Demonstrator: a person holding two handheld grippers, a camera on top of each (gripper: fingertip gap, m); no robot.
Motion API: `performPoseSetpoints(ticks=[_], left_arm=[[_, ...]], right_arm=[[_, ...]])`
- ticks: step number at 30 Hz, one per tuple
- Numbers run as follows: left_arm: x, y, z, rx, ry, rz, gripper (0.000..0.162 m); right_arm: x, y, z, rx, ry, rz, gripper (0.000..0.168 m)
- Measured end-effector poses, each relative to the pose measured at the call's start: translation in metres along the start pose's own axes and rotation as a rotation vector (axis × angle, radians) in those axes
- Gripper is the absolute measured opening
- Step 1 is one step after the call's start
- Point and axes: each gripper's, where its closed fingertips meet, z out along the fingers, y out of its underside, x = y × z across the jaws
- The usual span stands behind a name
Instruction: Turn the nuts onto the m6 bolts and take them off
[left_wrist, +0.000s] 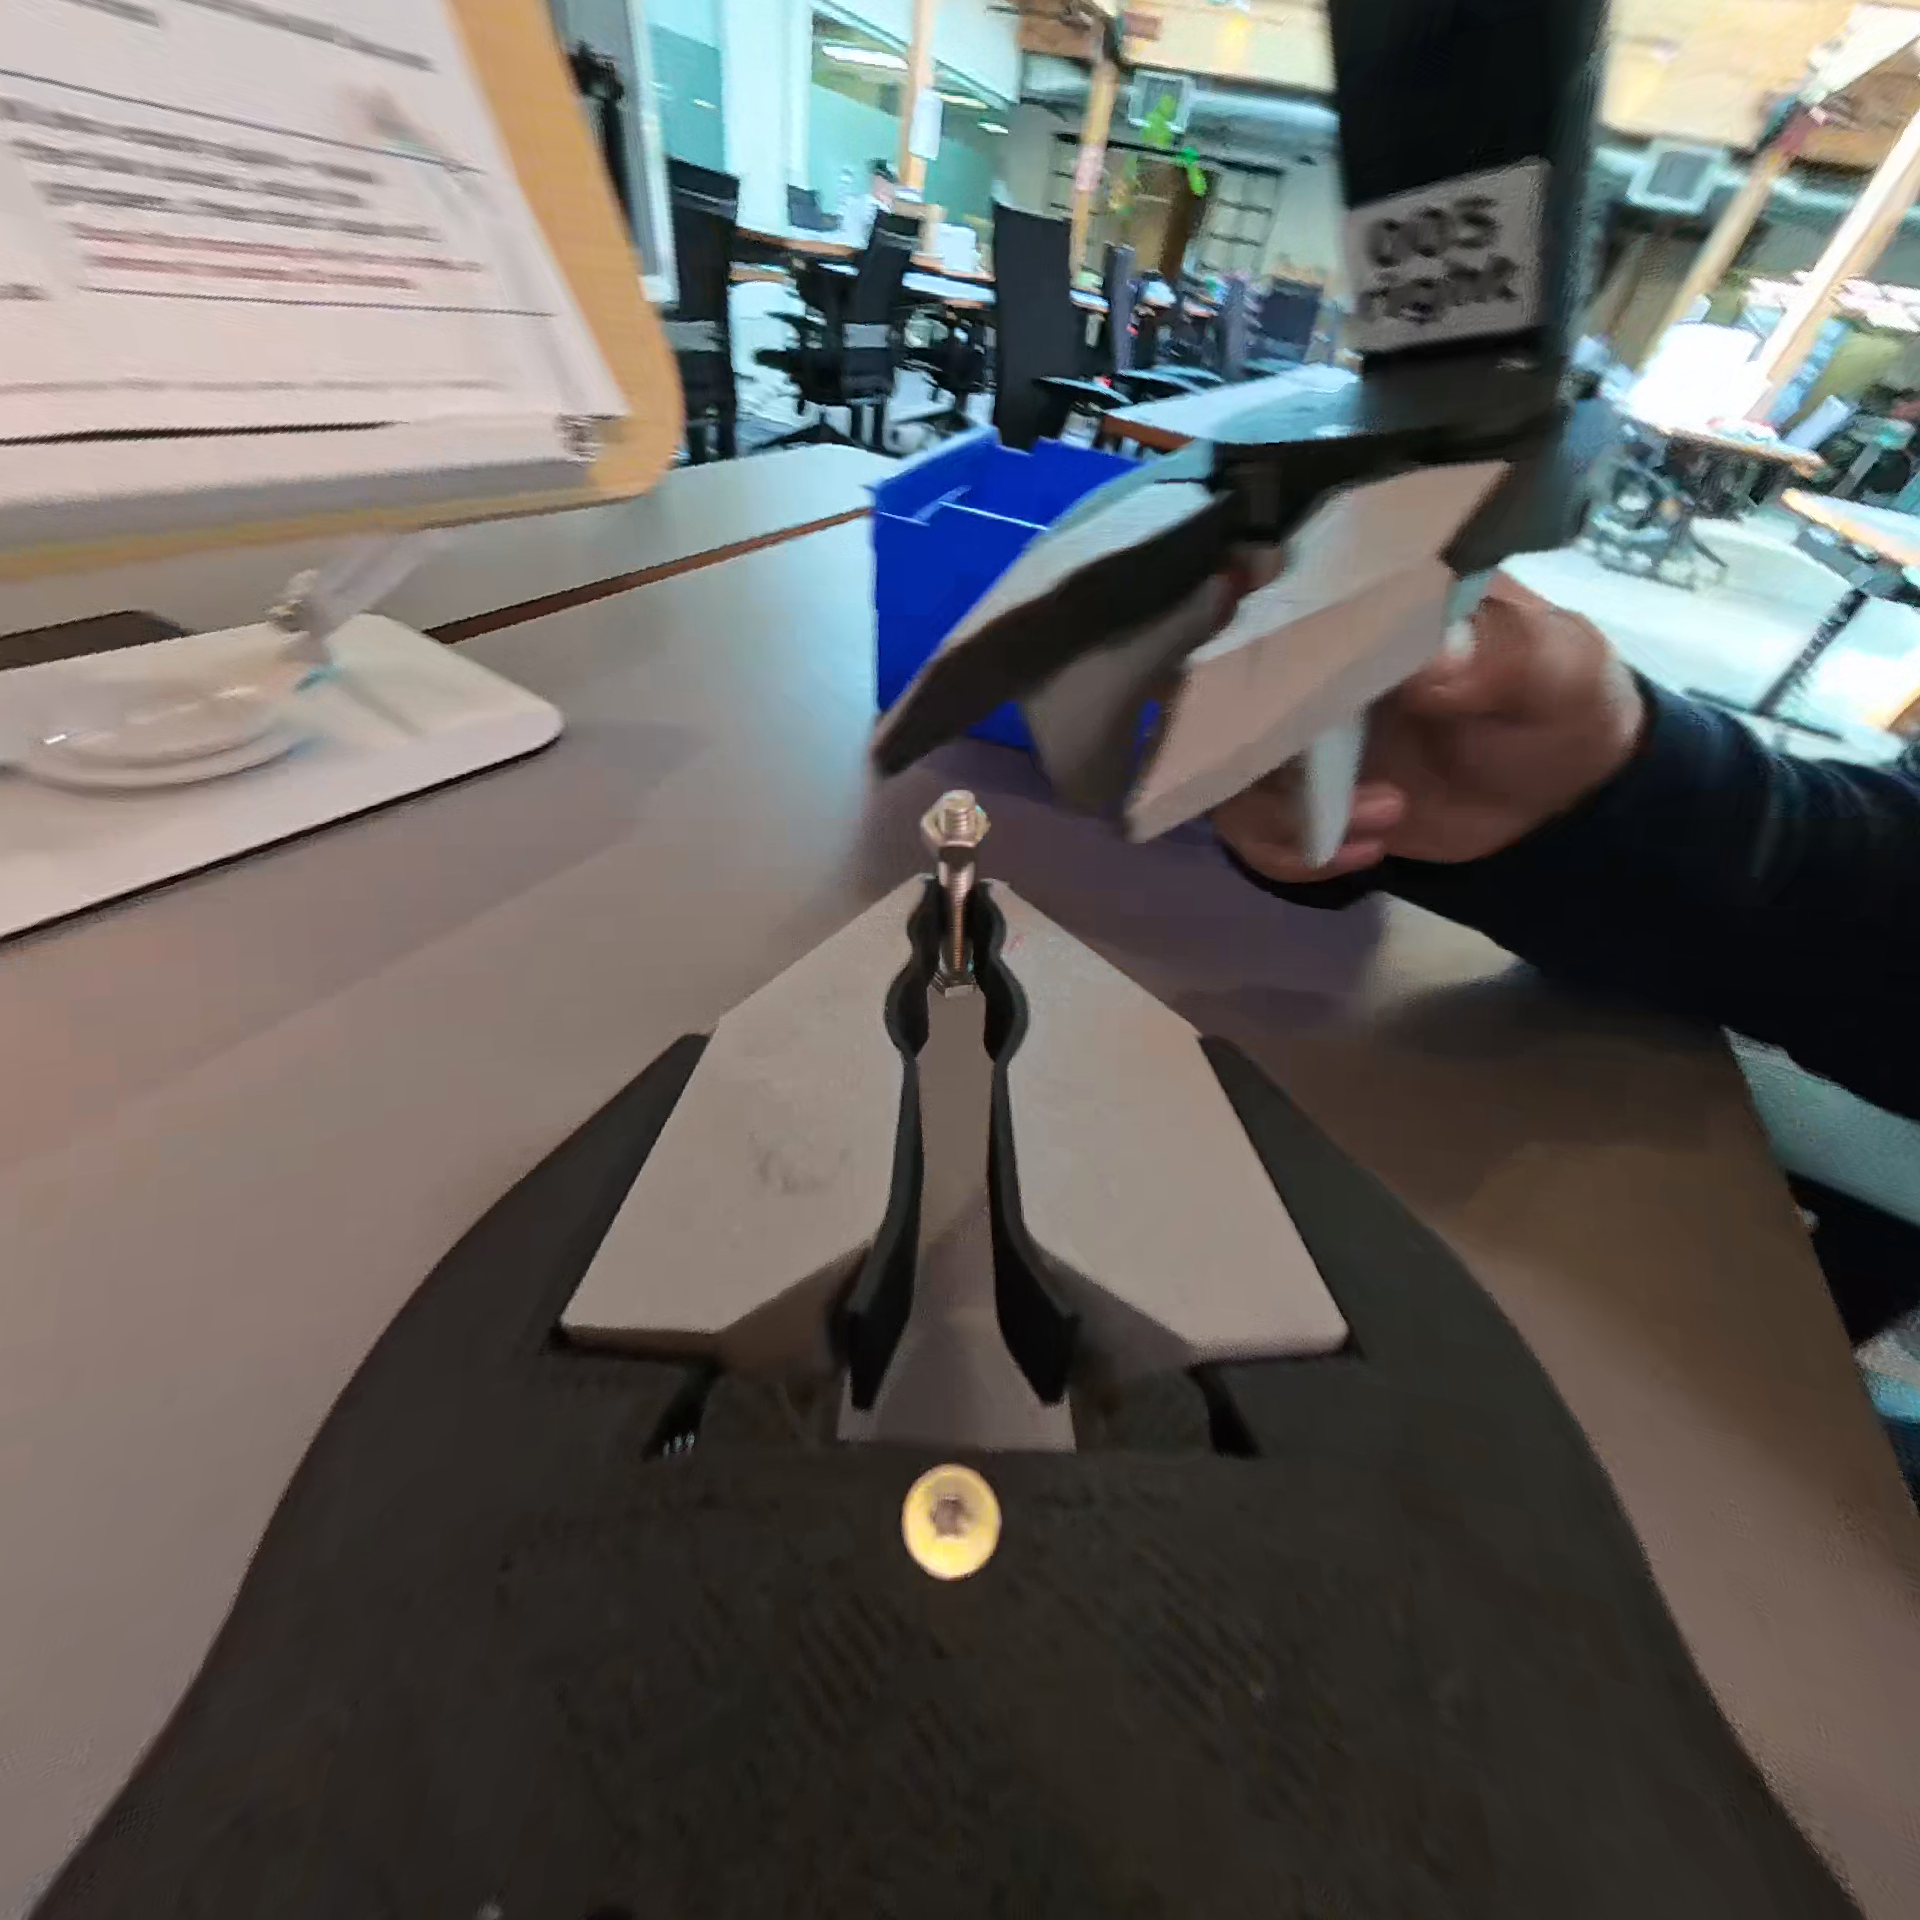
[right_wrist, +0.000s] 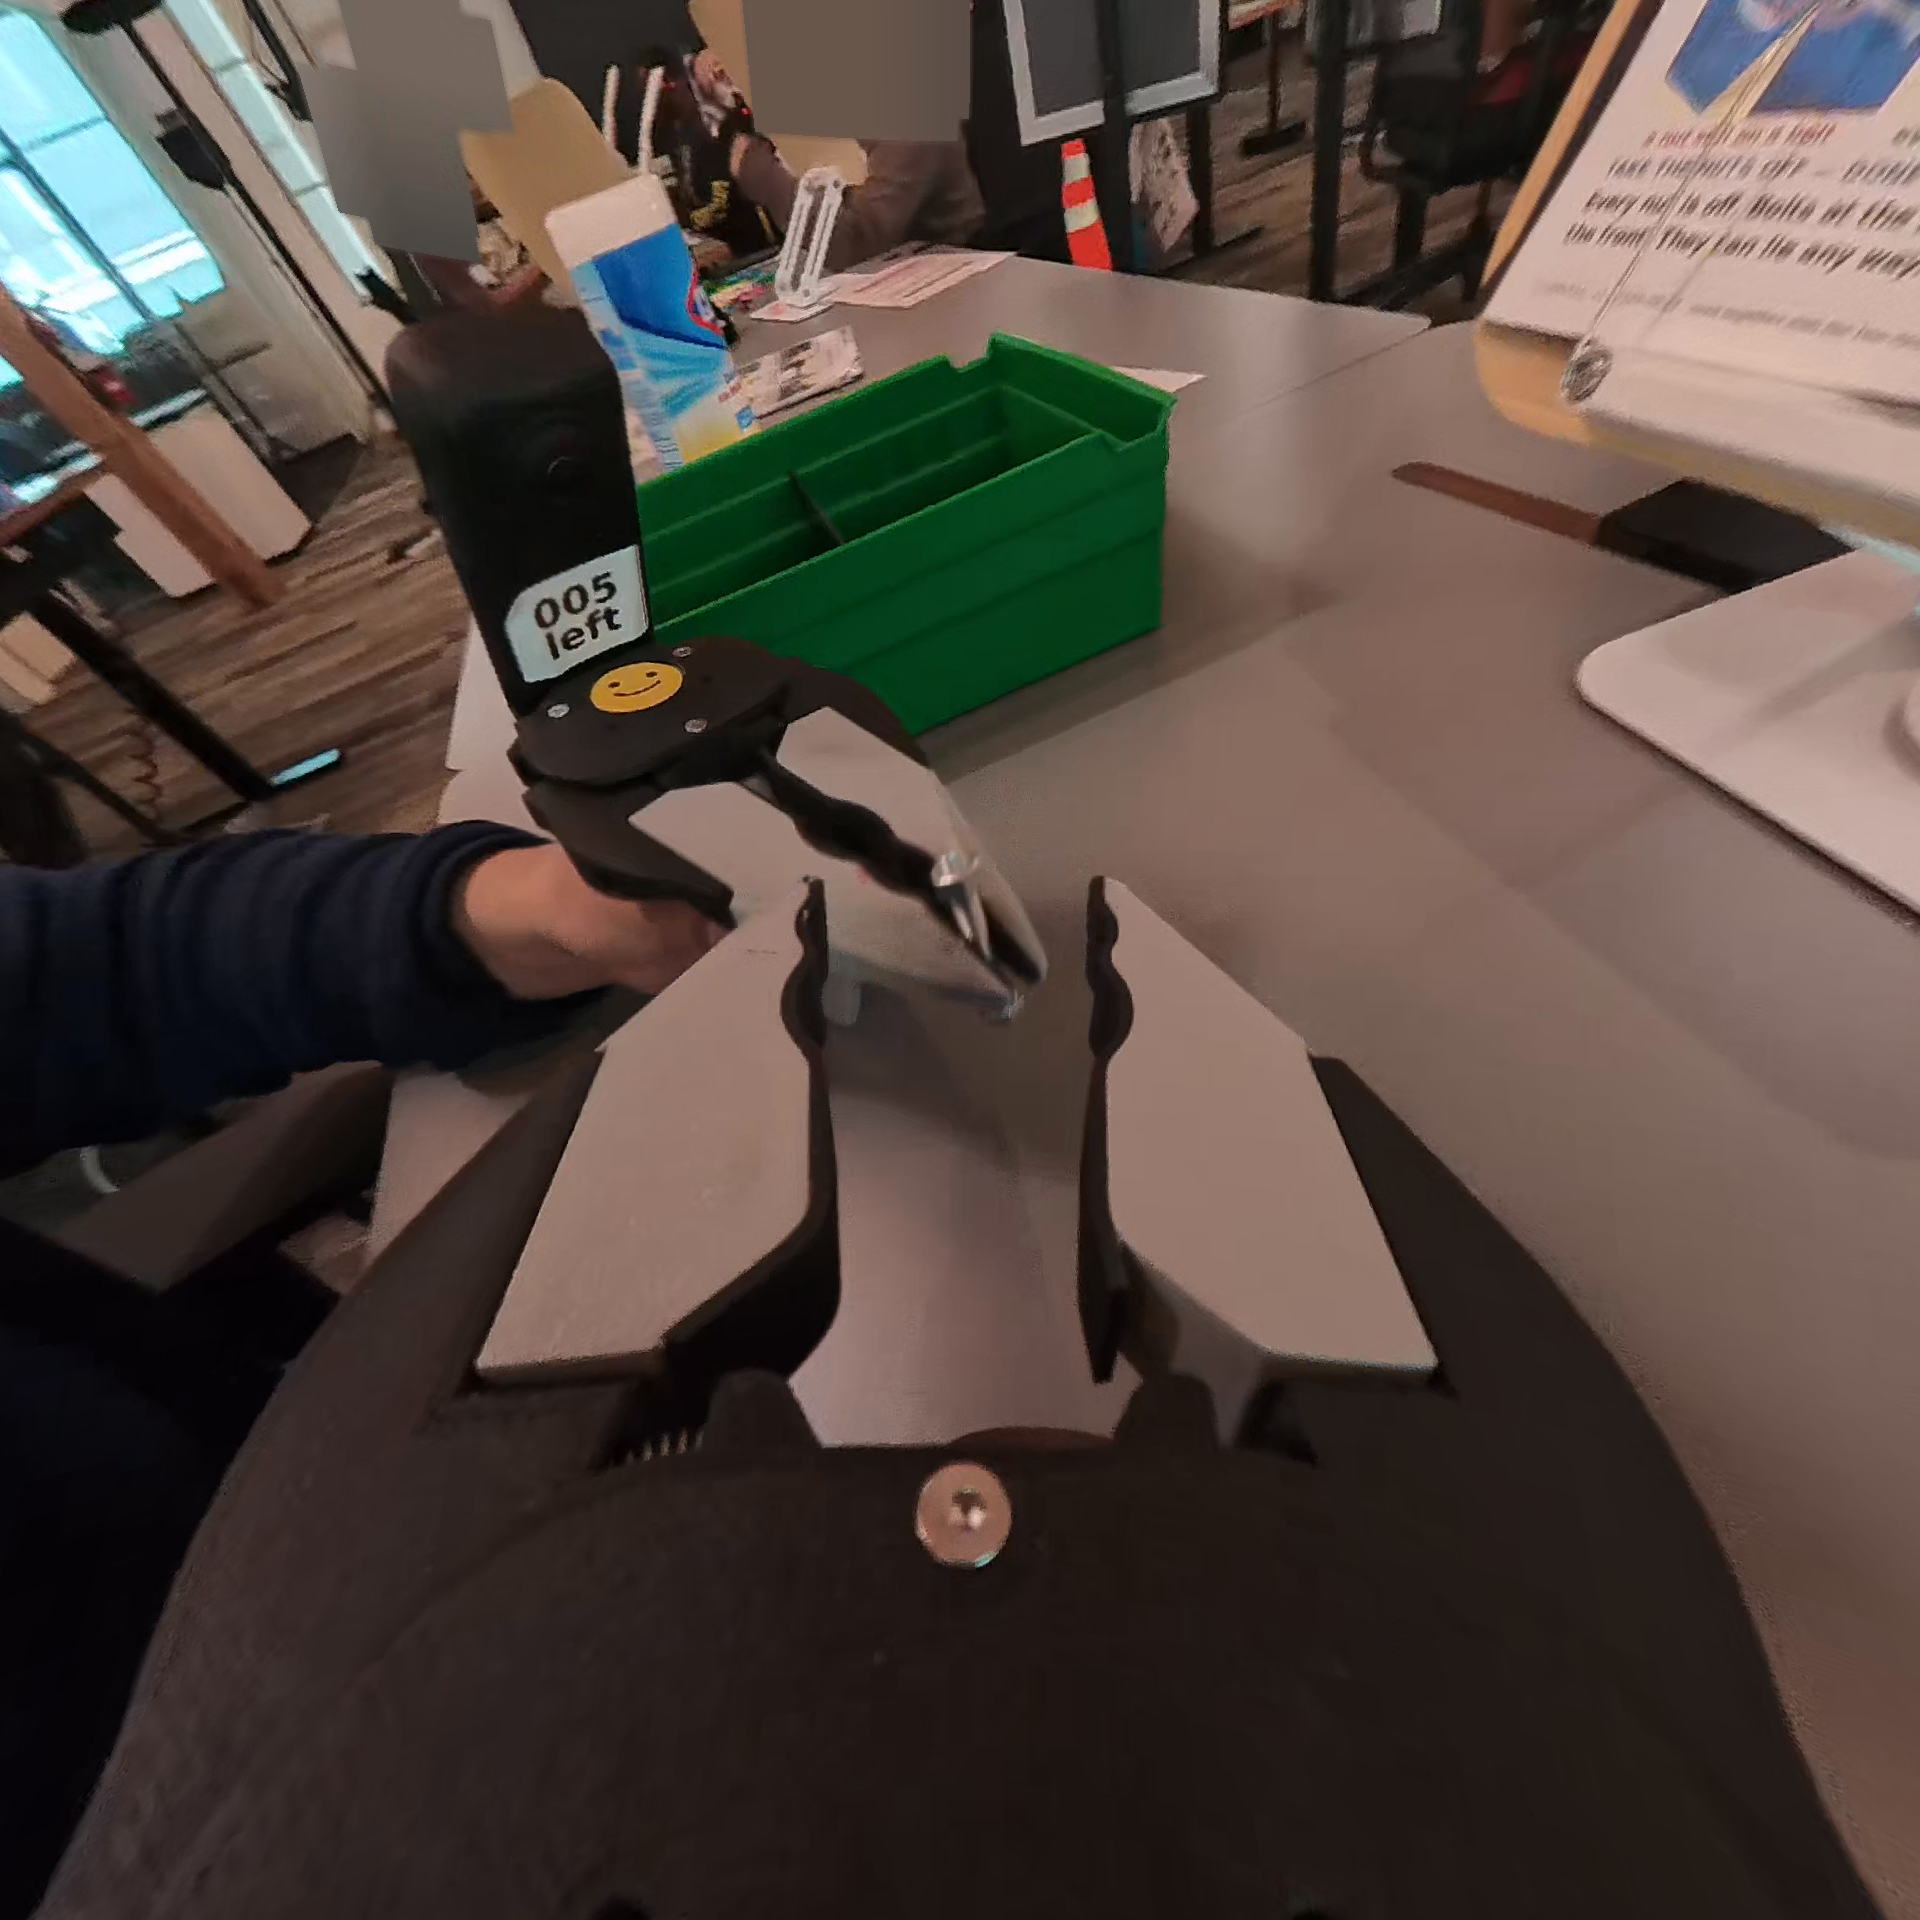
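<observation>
The bolt (left_wrist: 954, 914) stands upright, pinched between the closed fingers of the left gripper (left_wrist: 956, 935), with a nut (left_wrist: 953, 823) near its tip. The right gripper (right_wrist: 951, 935) hovers close by, fingers spread and empty. Behind, the blue bin (left_wrist: 977, 582) is half hidden and the green bin (right_wrist: 935, 520) sits clear on the table (right_wrist: 1455, 935).

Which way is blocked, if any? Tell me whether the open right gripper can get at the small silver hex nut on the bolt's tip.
Probably yes: the nut sticks out past the left gripper, with the right gripper open nearby.
</observation>
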Motion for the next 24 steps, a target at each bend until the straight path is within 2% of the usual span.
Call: performPoseSetpoints(ticks=[2,3,4,5,7,9,11,13,14,16,19,20,22,24], left_arm=[[0.001,0.006,0.004,-0.04,-0.025,0.033,0.003],[-0.013,0.009,0.002,-0.06,-0.098,0.031,0.003],[-0.031,0.009,-0.004,-0.061,-0.176,0.004,0.003],[-0.052,0.008,-0.014,-0.045,-0.253,-0.053,0.003],[-0.078,0.003,-0.032,-0.005,-0.333,-0.11,0.003],[-0.07,-0.001,-0.032,-0.02,-0.296,-0.064,0.003],[-0.029,-0.007,-0.016,-0.002,-0.124,-0.002,0.003],[0.018,-0.003,-0.001,-0.031,0.064,0.062,0.003],[0.024,0.001,0.003,-0.05,0.063,0.085,0.003],[0.002,0.006,0.004,-0.082,-0.061,0.066,0.003],[-0.05,0.003,-0.016,-0.037,-0.241,-0.048,0.003],[-0.059,0.005,-0.021,-0.047,-0.261,-0.05,0.003],[-0.058,0.001,-0.024,-0.015,-0.229,-0.078,0.003],[-0.034,-0.004,-0.015,0.016,-0.093,-0.137,0.003]], right_arm=[[-0.007,0.006,0.004,-0.022,-0.053,0.024,0.049],[-0.018,0.009,0.005,-0.044,-0.112,0.026,0.041],[-0.032,0.009,0.003,-0.06,-0.19,0.019,0.019],[-0.043,0.006,0.0,-0.053,-0.245,0.01,0.006],[-0.042,-0.001,-0.002,-0.021,-0.213,-0.004,0.017],[-0.027,-0.001,0.0,-0.019,-0.125,-0.02,0.032],[-0.007,0.002,0.003,-0.011,-0.016,-0.013,0.043],[-0.002,0.006,0.007,-0.012,0.002,0.004,0.05],[-0.008,0.009,0.01,-0.024,-0.038,0.015,0.048],[-0.021,0.011,0.011,-0.046,-0.107,0.031,0.046],[-0.022,0.003,0.002,-0.025,-0.085,-0.044,0.019],[-0.019,-0.002,0.0,-0.001,-0.059,-0.043,0.031],[-0.017,-0.003,-0.001,0.004,-0.058,-0.027,0.041],[-0.015,0.0,0.001,0.001,-0.055,-0.004,0.048]])
